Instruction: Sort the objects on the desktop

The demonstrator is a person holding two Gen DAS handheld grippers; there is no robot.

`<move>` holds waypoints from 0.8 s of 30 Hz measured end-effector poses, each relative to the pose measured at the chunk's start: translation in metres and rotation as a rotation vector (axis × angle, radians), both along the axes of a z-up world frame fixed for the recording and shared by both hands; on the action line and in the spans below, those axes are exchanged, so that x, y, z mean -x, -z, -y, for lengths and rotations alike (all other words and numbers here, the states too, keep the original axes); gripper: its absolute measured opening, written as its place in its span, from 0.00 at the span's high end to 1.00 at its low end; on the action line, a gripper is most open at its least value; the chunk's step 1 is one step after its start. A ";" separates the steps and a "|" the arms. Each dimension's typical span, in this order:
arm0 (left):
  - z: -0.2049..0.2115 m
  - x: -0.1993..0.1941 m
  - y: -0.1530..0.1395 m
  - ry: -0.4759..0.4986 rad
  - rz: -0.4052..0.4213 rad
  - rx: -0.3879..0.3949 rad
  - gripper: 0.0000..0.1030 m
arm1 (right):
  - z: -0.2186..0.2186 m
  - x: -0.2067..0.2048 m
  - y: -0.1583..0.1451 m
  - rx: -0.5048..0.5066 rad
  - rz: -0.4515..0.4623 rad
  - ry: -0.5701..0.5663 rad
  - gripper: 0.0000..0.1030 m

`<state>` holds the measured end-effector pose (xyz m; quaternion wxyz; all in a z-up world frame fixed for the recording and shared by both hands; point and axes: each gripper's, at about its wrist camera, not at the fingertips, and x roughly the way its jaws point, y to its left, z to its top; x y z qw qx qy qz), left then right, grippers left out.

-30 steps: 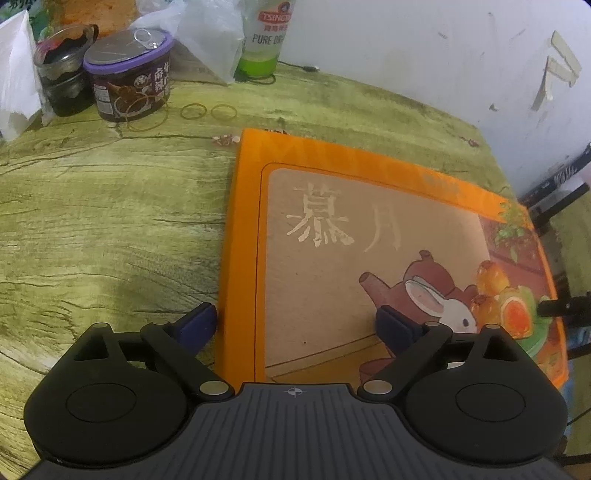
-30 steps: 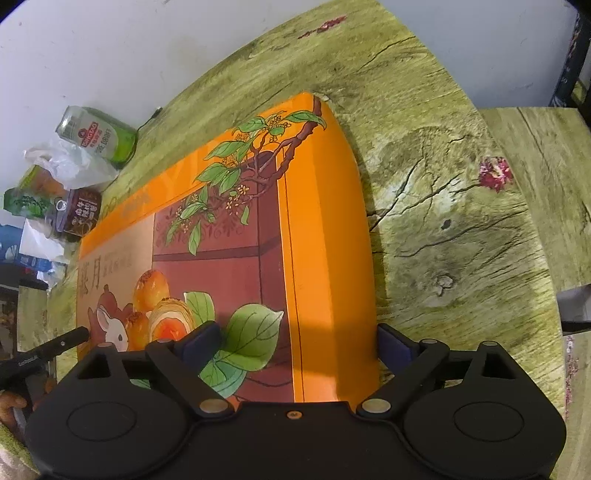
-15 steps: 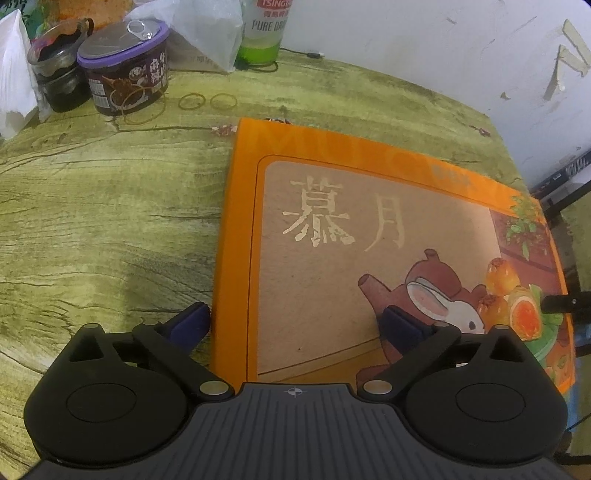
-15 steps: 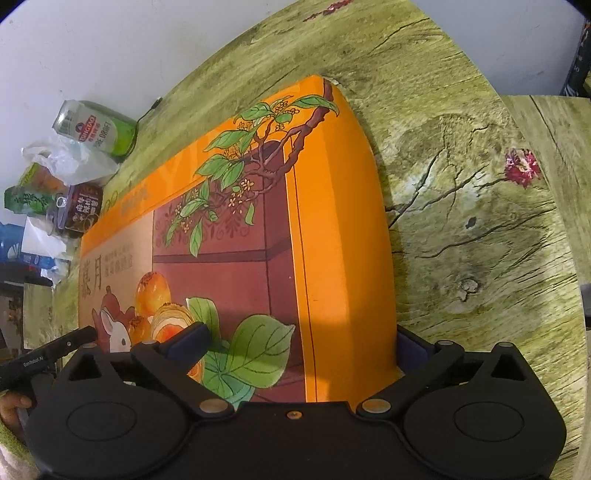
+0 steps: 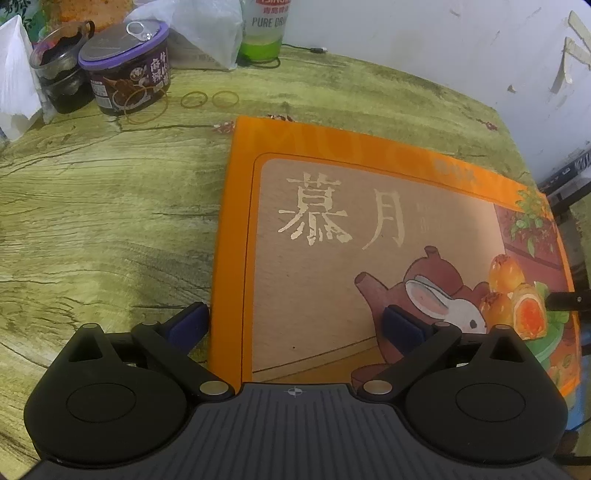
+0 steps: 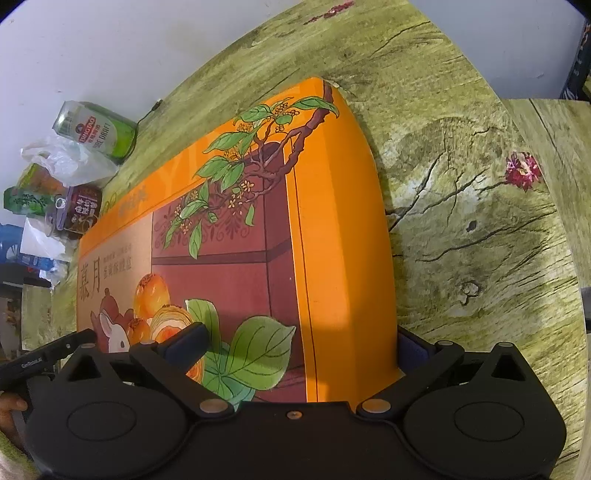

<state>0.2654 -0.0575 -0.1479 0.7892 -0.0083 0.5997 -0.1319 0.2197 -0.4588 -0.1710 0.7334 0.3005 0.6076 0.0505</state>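
- The table wears a yellow-green wood-grain covering, streaked with dark cracks and knots; a small red flower is printed on it near the far right.
- A large flat orange gift box lies lid-up on that surface, with gold characters, a teapot, a white rabbit and egg-yolk pastries painted on top, and a leafy branch over its right end.
- The left gripper hangs over the box's left end, jaws having just spread wide: one blue pad sits just outside the box's left edge, over the table, the other is above the lid by the teapot picture. Neither presses the box.
- The right gripper straddles the box's right end, likewise freshly opened: one pad is above the lid near the big green leaf, the other just beyond the box's right side wall. Whether that outer pad touches the wall I cannot tell.
- At the back, against a scuffed white wall, stands a clutter: a green beer can, a crumpled clear plastic bag, a purple-lidded tin, a dark glass jar and white paper.
- Three rubber bands lie loose on the table between that clutter and the box.
- A second table with the same covering adjoins on the right.
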 end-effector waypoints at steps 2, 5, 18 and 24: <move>0.000 0.001 0.000 0.002 0.000 -0.002 0.02 | -0.001 -0.002 0.000 0.003 0.004 -0.003 0.01; 0.000 0.004 -0.001 0.007 0.003 -0.002 0.02 | -0.004 -0.006 0.000 0.009 0.011 -0.008 0.01; -0.007 0.000 0.002 0.030 0.028 0.047 0.03 | 0.002 -0.004 -0.001 0.002 0.004 -0.023 0.02; -0.008 0.003 0.004 0.021 0.044 0.071 0.02 | 0.002 -0.003 0.001 0.006 0.032 -0.018 0.01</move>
